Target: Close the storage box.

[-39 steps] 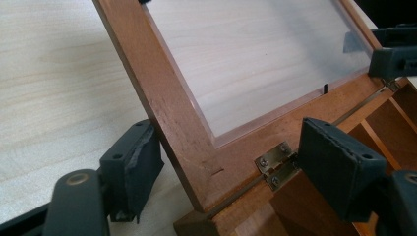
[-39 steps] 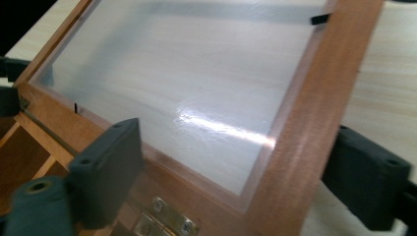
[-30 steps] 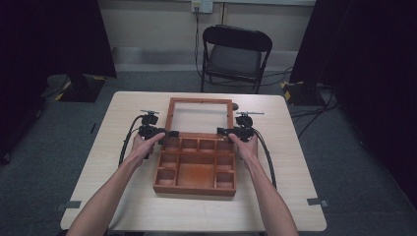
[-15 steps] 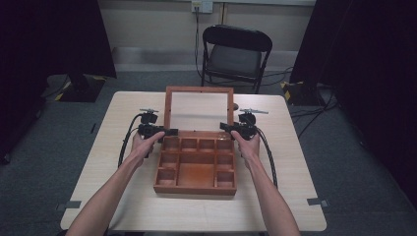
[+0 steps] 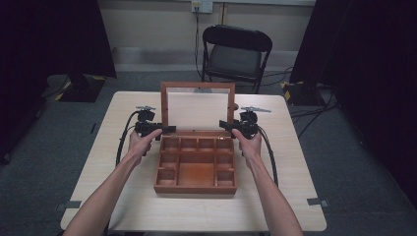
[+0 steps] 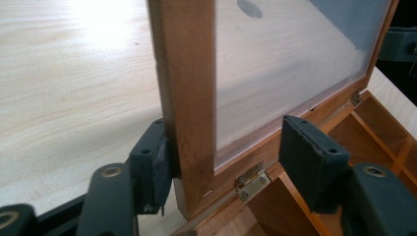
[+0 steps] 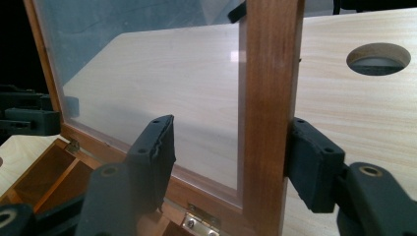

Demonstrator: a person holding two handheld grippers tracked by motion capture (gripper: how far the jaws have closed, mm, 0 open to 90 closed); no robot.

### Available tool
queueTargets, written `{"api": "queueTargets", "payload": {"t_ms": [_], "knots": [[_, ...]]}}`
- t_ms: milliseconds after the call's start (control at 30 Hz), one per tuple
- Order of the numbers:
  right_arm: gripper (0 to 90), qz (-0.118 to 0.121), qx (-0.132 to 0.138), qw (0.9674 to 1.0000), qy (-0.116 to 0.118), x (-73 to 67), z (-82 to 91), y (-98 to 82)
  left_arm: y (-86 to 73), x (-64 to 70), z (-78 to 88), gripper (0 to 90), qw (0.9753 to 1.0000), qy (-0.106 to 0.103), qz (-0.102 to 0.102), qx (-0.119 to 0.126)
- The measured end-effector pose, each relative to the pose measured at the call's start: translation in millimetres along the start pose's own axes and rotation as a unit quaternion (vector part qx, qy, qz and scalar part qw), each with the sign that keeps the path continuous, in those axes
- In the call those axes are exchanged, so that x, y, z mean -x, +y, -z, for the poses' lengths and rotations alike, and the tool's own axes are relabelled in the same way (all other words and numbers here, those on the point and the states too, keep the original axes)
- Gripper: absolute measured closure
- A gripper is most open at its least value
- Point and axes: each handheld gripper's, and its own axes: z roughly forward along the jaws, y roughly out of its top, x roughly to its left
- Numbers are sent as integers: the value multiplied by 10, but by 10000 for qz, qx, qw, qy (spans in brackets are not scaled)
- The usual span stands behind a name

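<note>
High view: a brown wooden compartment box point(image 5: 195, 164) is seen mid-desk point(image 5: 113, 142), its glass-paned lid point(image 5: 197, 109) raised upright; opening is judged nearly done.
Left gripper view: the left gripper point(image 6: 231, 157) is held wide, one pad touching the lid's frame.
Right gripper view: the right gripper point(image 7: 236, 155) likewise straddles the frame, unclamped.

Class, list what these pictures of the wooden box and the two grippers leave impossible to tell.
- High view: whether the small compartments hold anything; too small and dim.
- Left gripper view: the box front, cut off by the frame edge.
- Right gripper view: the left gripper, dark behind the lid.
</note>
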Motion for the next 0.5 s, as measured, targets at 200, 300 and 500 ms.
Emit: {"api": "queueTargets", "payload": {"t_ms": [200, 300, 500], "knots": [[388, 38, 31, 10000, 51, -61, 67, 13, 8, 39, 65, 442, 9998, -7, -108, 162], [381, 50, 79, 9999, 123, -102, 108, 22, 38, 63, 138, 463, 9996, -70, -142, 240], [372, 155, 5, 9997, 166, -151, 140, 27, 47, 105, 206, 457, 9995, -36, -229, 196]]}}
